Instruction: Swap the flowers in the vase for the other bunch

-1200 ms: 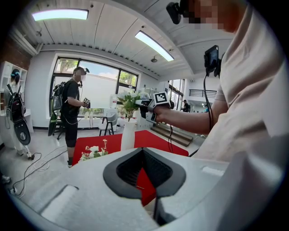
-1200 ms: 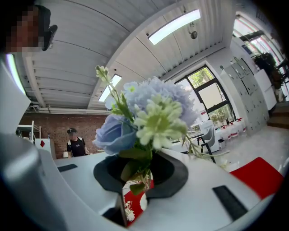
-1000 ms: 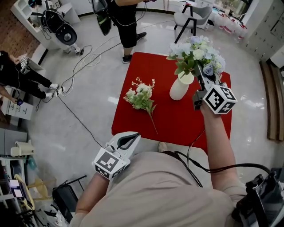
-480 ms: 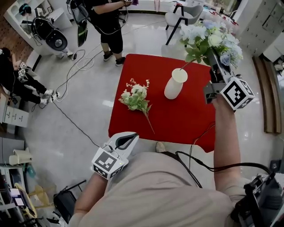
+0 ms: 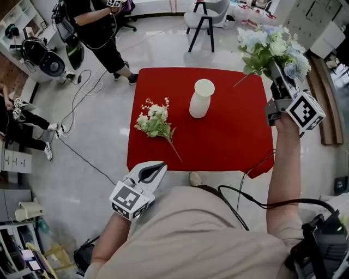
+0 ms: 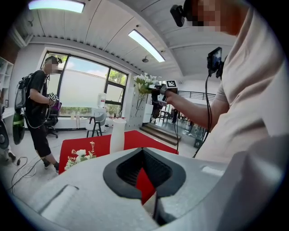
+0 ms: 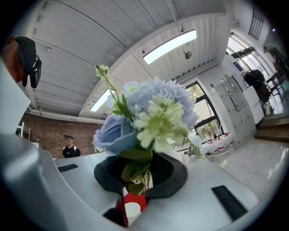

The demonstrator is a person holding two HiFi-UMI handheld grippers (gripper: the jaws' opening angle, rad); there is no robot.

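Out comes the blue bunch [image 5: 272, 49], clear of the vase [image 5: 200, 98], stems pinched in the right gripper [image 5: 275, 71]. Left gripper [image 5: 155, 170] closed, empty; white bunch [image 5: 154, 121] lies on the table [image 5: 229, 141], left of the vase.

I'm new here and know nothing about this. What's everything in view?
Table: one, red, centre.
Vase: one, white, standing empty on the table.
White bunch: one, white and green, lying on the table.
Blue bunch: one, pale blue and white, held up at the table's far right corner.
Chair: one, grey, beyond the table.
Bystanders: two, dark clothes, floor at left.
Left hand-held gripper: one, grey, shut and empty, by the table's near left corner.
Right hand-held gripper: one, grey, shut on the blue bunch.
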